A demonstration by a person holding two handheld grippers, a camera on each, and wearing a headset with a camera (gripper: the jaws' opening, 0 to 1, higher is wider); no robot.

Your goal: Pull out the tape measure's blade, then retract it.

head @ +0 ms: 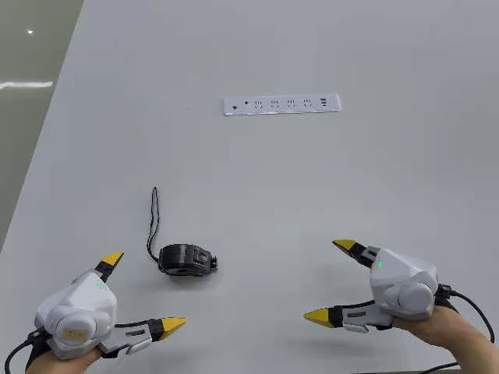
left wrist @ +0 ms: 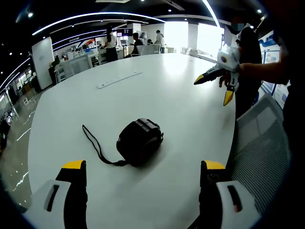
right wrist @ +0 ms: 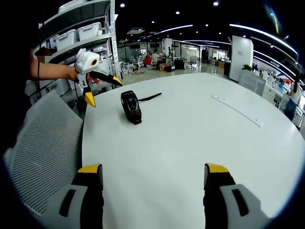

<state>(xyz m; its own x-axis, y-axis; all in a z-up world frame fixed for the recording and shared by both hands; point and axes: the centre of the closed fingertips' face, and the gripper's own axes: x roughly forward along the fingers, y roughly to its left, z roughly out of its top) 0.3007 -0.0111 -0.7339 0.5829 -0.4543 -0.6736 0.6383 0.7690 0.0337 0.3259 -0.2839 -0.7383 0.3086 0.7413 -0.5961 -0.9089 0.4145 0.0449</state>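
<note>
A black tape measure (head: 185, 259) with a thin black wrist strap (head: 153, 220) lies on the white table (head: 257, 187), its blade inside the case. My left gripper (head: 142, 290) stands open at the near left, a short way in front of the tape measure (left wrist: 139, 140), with nothing between its jaws. My right gripper (head: 330, 280) is open at the near right, well apart from the tape measure (right wrist: 131, 107). Each gripper view also catches the other gripper: the right gripper (left wrist: 215, 82) and the left gripper (right wrist: 97, 84).
A white power strip (head: 282, 104) lies flat at the far middle of the table. The table's left edge (head: 40, 140) borders a greenish floor. A mesh chair (right wrist: 43, 143) stands behind the near edge. Desks, shelves and people fill the room beyond.
</note>
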